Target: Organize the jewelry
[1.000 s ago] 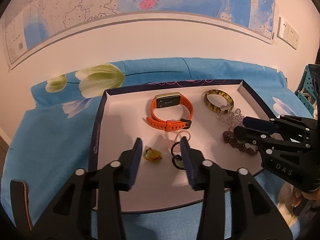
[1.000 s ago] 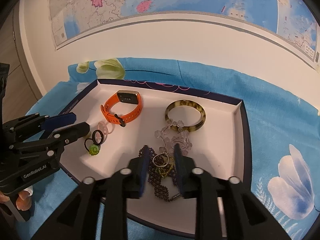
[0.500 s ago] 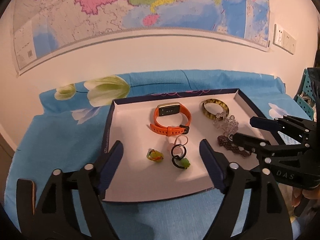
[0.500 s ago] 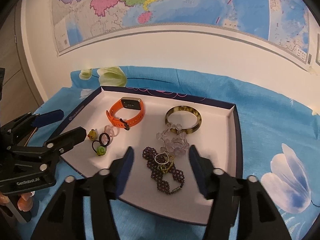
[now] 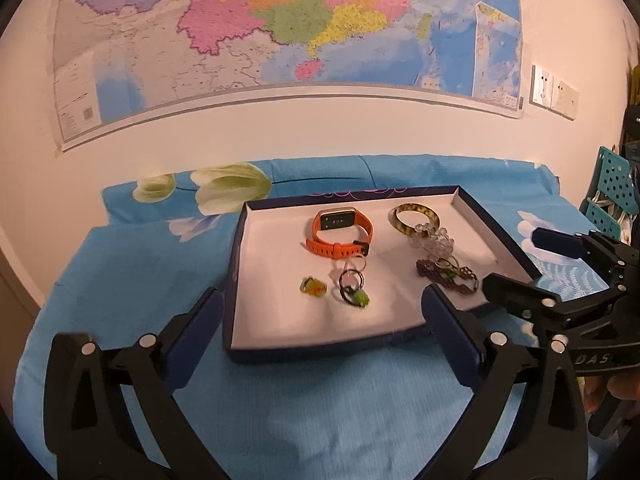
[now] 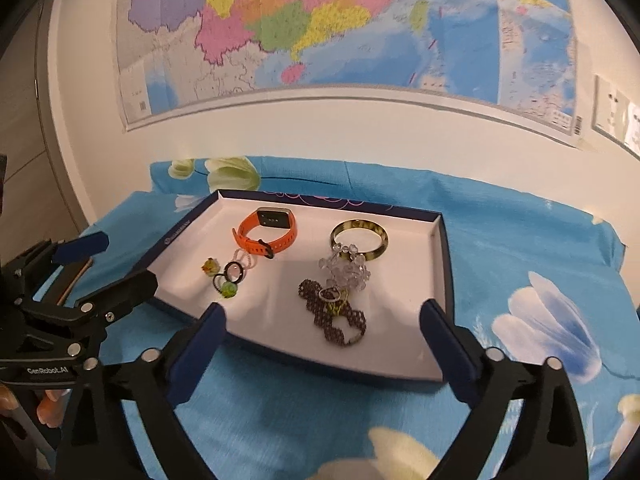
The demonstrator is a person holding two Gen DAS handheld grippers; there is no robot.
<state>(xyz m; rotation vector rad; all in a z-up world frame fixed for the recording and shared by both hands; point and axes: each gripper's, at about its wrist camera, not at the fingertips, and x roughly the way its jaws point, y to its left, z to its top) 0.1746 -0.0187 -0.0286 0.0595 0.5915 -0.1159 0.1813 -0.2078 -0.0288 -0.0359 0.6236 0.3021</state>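
Left wrist view: a shallow dark-rimmed tray (image 5: 236, 280) with a white floor is seen on a blue flowered cloth (image 5: 120, 272), under a wall map (image 5: 280, 32). The left gripper (image 5: 326, 328) is held spread wide and empty, its two blue-padded fingers framing the tray's near rim from just outside it. Ahead of it, inside the tray, an orange watch (image 5: 340, 232) is laid with its band running left to right. Nearer, slightly left of the gripper's centre line, a small yellow-green charm (image 5: 313, 287) is found, with a dark ring carrying a green bead (image 5: 354, 290) beside it. Toward the right, a mottled bangle (image 5: 414, 218), a clear bead cluster (image 5: 434, 240) and a dark beaded bracelet (image 5: 446, 274) are grouped. The right gripper (image 5: 516, 264) is seen entering from the right, close to that group.

Right wrist view: the right gripper (image 6: 322, 334) is likewise held fully apart with nothing in it, hovering just short of the tray's near edge. The dark beaded bracelet (image 6: 334, 312) is laid almost straight ahead between its fingers, its long axis running diagonally from far left to near right. The left gripper (image 6: 108, 264) is seen at the left, beside the charm (image 6: 211, 267) and ring.

The right-hand group is judged nearer the right gripper, the small pieces nearer the left.
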